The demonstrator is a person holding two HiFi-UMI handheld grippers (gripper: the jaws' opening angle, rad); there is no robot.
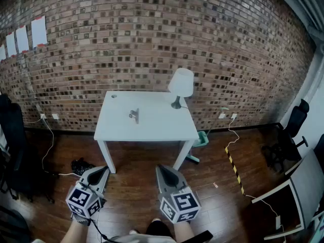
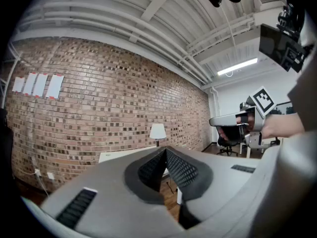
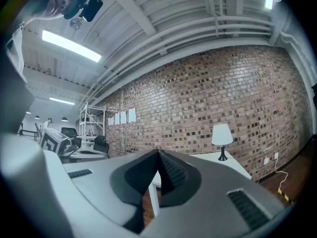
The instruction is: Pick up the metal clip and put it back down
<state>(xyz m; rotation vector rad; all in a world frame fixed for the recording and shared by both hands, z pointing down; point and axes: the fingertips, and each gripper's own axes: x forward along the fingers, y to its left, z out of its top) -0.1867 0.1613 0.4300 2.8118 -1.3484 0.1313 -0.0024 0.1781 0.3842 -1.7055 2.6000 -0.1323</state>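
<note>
Metal clip (image 1: 134, 115) is lying near the middle of the white surface (image 1: 152, 130), while left gripper (image 1: 103, 170) and right gripper (image 1: 161, 168) are hovering well short of its near edge. Left fingers (image 2: 182, 171) are pressing together, empty. Right fingers (image 3: 173, 172) are likewise pressing together on nothing.

**Head View: Table, Clip and Gripper Positions**

A white table (image 1: 152, 130) stands against a brick wall (image 1: 152, 34) on a dark wooden floor (image 1: 212, 191). The metal clip (image 1: 134, 115) lies on the tabletop, left of centre. A white-shaded lamp (image 1: 180, 85) stands at the back right corner of the table. The left gripper (image 1: 103, 169) and the right gripper (image 1: 161, 167) are held low in the foreground, well apart from the table. Each points toward it with jaws together. Yellow-and-black striped tape (image 1: 234, 167) runs along the floor to the right of the table.
</note>
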